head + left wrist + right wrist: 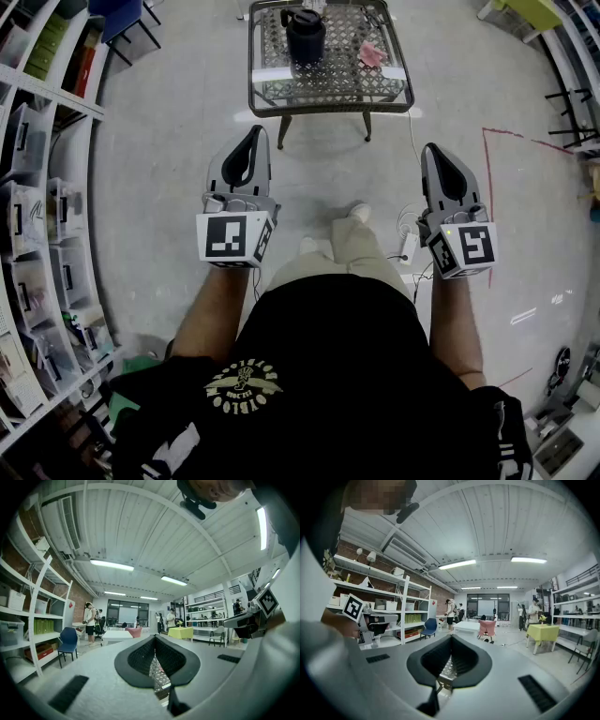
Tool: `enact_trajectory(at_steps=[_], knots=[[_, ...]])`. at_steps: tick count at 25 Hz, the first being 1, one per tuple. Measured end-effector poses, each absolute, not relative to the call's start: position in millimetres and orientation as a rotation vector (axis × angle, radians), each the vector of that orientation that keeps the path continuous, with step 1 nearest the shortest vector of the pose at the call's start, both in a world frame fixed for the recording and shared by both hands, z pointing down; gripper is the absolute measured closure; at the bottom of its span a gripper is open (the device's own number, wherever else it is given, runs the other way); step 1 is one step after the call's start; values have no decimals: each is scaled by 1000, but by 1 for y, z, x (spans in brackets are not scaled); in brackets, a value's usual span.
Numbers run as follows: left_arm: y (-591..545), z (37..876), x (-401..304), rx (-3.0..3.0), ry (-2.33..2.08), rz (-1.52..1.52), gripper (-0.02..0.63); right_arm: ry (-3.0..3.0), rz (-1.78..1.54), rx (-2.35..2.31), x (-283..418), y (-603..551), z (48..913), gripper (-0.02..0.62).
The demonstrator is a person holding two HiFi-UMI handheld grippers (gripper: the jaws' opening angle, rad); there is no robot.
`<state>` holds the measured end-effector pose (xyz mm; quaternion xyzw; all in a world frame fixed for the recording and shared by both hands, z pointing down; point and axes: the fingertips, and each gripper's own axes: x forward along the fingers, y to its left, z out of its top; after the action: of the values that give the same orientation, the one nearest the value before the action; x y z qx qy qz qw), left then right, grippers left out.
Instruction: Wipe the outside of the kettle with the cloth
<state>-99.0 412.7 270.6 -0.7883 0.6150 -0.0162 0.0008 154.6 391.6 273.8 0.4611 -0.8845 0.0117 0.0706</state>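
Observation:
A black kettle [306, 36] stands on a small table with a woven top [330, 94] at the far end of the floor. A pink cloth [372, 54] lies to the kettle's right on the same table. My left gripper [254, 134] and right gripper [432, 152] are held level in front of my body, well short of the table, and touch nothing. Both have their jaws together with nothing between them. In the left gripper view the gripper [154, 640] lets a sliver of the woven top [159, 674] show through the slit. The right gripper [451, 639] looks the same in its own view.
Shelves with boxes [37, 216] line the left side. A power strip with cables [410, 246] lies on the floor by my right foot. A red tape line [487, 187] marks the floor at right. A blue chair [122, 19] stands at the far left. People stand in the distance [450, 613].

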Motion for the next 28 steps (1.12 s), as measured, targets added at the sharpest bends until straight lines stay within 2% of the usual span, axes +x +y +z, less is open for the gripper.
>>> enact_trajectory(at_steps=[12,28], knots=[[381,272,-100,-2459,1924,-86,600,-2659,21,1427,172,361,285,584],[321,300,-91,-2467,1971,-144,600,-2691,116,1261,159,290,314,584]])
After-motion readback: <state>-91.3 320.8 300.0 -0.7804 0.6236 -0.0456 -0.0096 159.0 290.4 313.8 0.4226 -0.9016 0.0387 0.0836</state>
